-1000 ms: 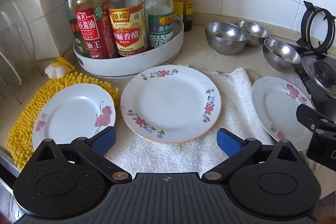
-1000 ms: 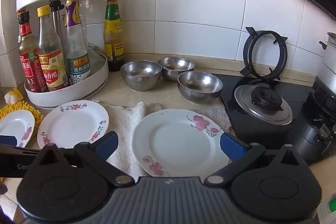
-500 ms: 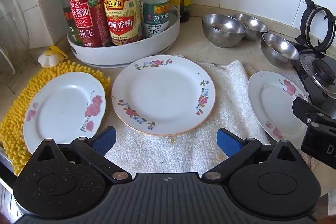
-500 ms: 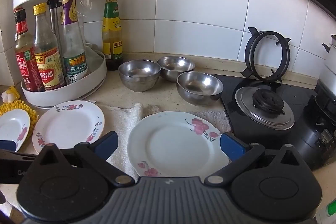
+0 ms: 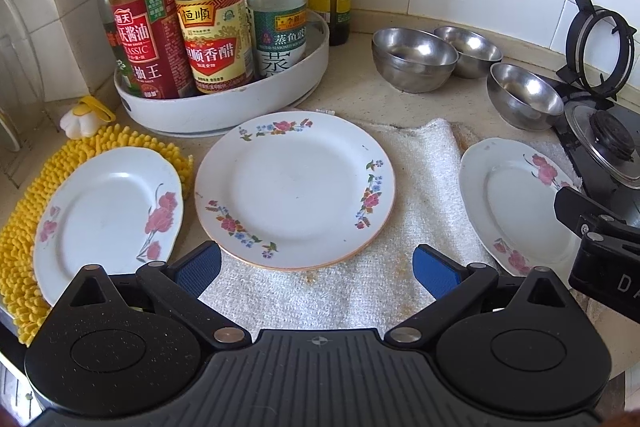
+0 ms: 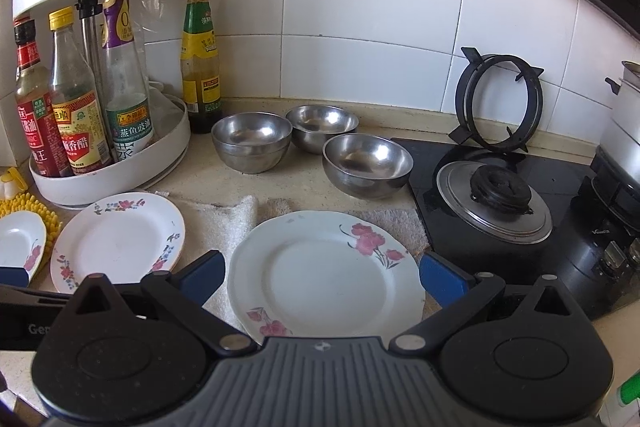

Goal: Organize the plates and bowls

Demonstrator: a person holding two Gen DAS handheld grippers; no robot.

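Note:
Three flowered white plates lie in a row on the counter: a left plate point(image 5: 108, 219) on a yellow mat, a middle plate point(image 5: 296, 187) point(image 6: 120, 239), and a right plate point(image 5: 516, 203) point(image 6: 324, 271) on the white towel. Three steel bowls point(image 5: 414, 59) point(image 6: 252, 141) stand behind them. My left gripper point(image 5: 316, 269) is open and empty, just in front of the middle plate. My right gripper point(image 6: 320, 277) is open and empty, its fingers on either side of the right plate's near half, slightly above it.
A white turntable tray point(image 5: 224, 107) with sauce bottles stands at the back left. A black hob point(image 6: 520, 227) with a steel lid and a leaning pan support is on the right. A wire dish rack point(image 5: 12, 67) is at the far left.
Both grippers have moved forward and lower toward the plates. The left now sits closer to the middle plate and the right closer over the right plate. Both stay open.

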